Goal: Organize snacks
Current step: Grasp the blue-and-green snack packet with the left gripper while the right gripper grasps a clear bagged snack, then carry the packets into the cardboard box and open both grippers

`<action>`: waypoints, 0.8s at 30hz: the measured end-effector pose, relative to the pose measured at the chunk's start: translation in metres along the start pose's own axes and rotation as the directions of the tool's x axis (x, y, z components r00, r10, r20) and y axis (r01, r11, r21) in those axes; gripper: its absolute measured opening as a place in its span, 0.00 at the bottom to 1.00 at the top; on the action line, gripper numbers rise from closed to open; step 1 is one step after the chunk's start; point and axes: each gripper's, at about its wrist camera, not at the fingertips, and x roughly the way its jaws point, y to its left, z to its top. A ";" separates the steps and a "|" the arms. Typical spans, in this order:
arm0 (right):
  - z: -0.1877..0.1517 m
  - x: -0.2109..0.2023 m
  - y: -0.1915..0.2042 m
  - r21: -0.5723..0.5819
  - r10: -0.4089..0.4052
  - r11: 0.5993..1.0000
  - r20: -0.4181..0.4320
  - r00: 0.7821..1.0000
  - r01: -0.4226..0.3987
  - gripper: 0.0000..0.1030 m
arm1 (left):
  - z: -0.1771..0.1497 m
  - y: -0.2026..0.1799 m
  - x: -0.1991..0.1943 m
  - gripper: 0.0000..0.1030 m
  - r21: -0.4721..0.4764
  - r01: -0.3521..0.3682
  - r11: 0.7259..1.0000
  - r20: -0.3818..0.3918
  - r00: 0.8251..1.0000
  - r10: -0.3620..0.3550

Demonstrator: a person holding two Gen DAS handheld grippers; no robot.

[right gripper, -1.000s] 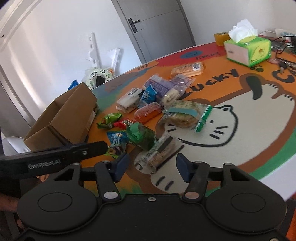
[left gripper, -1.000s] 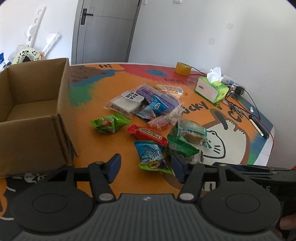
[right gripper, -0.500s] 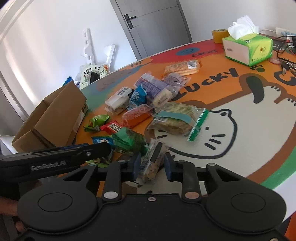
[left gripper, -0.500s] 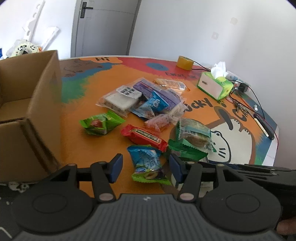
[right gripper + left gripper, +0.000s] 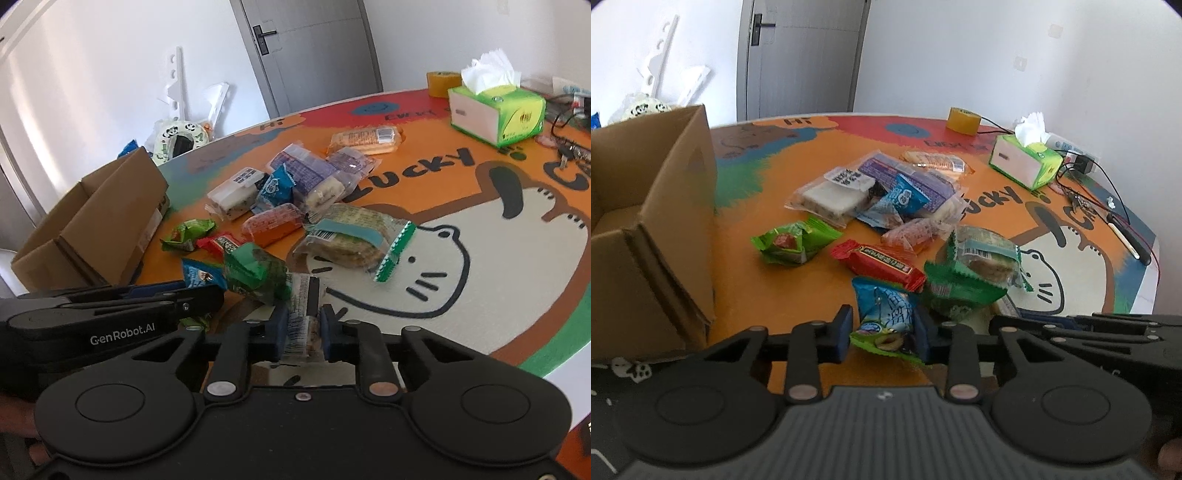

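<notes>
My right tool (image 5: 303, 328) is clamped on a clear-wrapped snack bar (image 5: 303, 314) at the near edge of the surface (image 5: 517, 266). My left tool (image 5: 882, 328) brackets the blue snack packet (image 5: 886, 314), pads touching its sides; cardboard box (image 5: 665, 221) sits left.

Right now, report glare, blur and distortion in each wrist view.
Left wrist view: fisheye bends the door frame; the cardboard box edge looks smeared, the blue snack packet sharp. Right wrist view: sunlight washes out the left wall; the clear-wrapped snack is slightly blurred.
</notes>
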 end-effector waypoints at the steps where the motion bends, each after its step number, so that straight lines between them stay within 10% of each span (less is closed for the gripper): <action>1: 0.000 -0.002 0.001 -0.002 -0.001 1.000 0.007 1.000 0.001 0.19 | 0.000 0.000 -0.002 0.32 -0.001 0.001 1.000 0.004 1.000 -0.001; 24: 0.015 -0.040 0.045 -0.054 0.052 0.998 0.143 0.988 -0.045 0.19 | 0.014 0.016 -0.076 0.31 -0.007 -0.020 1.000 0.160 0.987 0.020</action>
